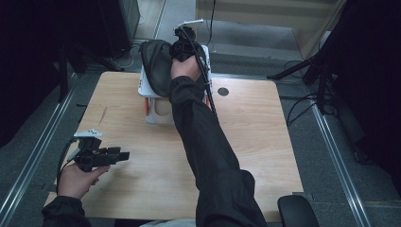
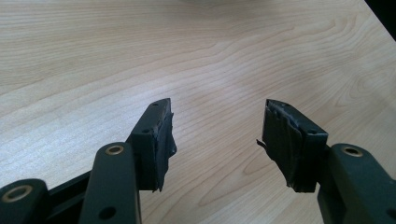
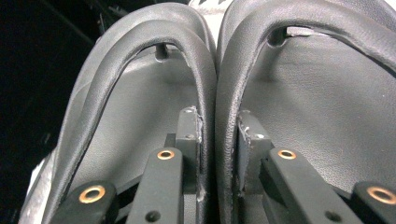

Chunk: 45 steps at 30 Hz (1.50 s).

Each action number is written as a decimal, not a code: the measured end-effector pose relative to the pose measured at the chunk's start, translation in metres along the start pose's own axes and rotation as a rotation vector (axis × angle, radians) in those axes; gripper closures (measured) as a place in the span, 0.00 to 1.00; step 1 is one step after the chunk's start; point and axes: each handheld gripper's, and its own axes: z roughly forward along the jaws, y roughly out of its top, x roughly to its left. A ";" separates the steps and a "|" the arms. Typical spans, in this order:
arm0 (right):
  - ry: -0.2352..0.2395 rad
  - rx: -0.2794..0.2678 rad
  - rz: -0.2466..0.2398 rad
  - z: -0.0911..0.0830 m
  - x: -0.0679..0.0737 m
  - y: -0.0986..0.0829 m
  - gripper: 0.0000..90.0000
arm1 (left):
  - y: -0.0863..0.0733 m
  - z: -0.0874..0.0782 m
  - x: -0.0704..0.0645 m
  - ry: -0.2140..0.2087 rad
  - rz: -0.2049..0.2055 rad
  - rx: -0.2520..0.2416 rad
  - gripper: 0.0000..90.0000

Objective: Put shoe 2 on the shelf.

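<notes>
1. Right arm (image 1: 208,142): stretched far forward across the table, sleeve dark.
2. Right gripper (image 1: 185,47): jaws pinched nearly together.
3. Left gripper (image 1: 101,156): held low near the body, jaws spread wide, nothing between them.

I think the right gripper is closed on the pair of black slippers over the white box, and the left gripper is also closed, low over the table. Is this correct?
Not quite. The left gripper is open: the left gripper view shows its jaws apart over bare table. The right gripper does pinch the black slippers over the white box.
</notes>
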 end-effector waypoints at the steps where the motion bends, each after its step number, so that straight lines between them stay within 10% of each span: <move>1: -0.004 -0.010 0.007 0.001 0.000 0.000 0.83 | 0.000 0.000 0.000 0.001 0.000 0.001 0.48; 16: -0.065 -0.052 0.057 0.000 0.001 0.004 0.83 | 0.000 0.002 0.000 0.001 0.003 0.006 0.48; 45: 0.008 -0.066 0.029 -0.005 -0.003 0.004 0.61 | 0.001 0.003 -0.001 -0.003 0.008 0.016 0.48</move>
